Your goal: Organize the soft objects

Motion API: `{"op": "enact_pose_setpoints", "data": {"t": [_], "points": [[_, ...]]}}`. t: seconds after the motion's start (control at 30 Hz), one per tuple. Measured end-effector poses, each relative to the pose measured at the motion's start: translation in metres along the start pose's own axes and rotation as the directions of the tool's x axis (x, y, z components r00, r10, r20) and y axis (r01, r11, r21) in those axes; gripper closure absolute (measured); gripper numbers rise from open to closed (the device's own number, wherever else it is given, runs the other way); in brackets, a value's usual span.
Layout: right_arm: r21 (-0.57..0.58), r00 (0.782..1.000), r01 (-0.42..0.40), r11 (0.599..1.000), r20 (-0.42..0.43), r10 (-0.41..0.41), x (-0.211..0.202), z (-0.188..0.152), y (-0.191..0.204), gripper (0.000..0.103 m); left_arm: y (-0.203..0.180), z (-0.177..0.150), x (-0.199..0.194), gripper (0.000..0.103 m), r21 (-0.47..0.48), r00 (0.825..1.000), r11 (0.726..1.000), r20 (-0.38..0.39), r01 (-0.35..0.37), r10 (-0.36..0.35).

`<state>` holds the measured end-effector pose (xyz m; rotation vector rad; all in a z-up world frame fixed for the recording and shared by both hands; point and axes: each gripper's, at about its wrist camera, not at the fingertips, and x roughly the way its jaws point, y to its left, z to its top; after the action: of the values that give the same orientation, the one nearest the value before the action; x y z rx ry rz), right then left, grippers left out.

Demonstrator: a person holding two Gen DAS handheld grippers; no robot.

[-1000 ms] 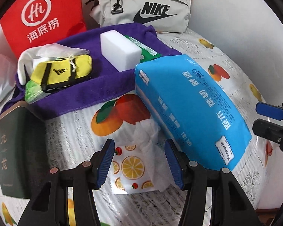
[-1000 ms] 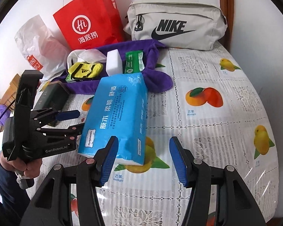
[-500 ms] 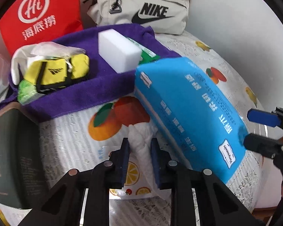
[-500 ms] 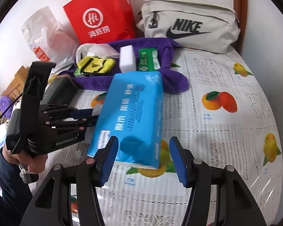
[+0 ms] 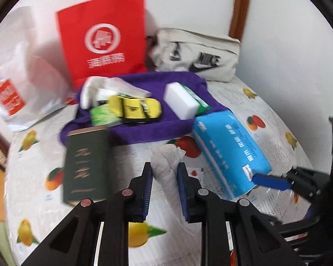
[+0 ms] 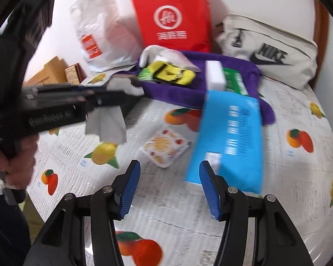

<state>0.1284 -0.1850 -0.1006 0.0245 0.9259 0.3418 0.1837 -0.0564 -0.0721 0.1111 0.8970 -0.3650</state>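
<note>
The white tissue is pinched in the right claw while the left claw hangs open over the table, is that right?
Sides are swapped. The left wrist view shows the left claw shut on the white tissue; the right wrist view shows the right claw open over the table.

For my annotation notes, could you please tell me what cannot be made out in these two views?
- Blue tissue pack lettering: motion-blurred, right wrist view.
- Green packet: mostly hidden behind the white sponge block, left wrist view.
- Right gripper: cut off by the edge, left wrist view.
</note>
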Motion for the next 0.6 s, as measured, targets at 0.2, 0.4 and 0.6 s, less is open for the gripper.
{"op": "enact_pose_setpoints", "data": {"t": [0.2,0.4,0.6], "points": [[-0.088,1.0,-0.013,0.996,0.011,0.014,0.019,-0.002,0.038,0.054,0.037,-0.011,-0.026,0.082,-0.074,0.998,0.996,0.034,-0.052,0.055],[-0.092,1.0,-0.028,0.995,-0.004,0.028,0.057,0.004,0.065,0.054,0.075,-0.02,-0.036,0.082,-0.134,0.996,0.988,0.043,-0.073,0.08],[-0.081,0.997,0.07,0.994,0.021,-0.069,0.083,0.01,0.074,0.054,0.094,-0.023,-0.038,0.082,-0.148,0.996,0.987,0.057,-0.061,0.07]]}}
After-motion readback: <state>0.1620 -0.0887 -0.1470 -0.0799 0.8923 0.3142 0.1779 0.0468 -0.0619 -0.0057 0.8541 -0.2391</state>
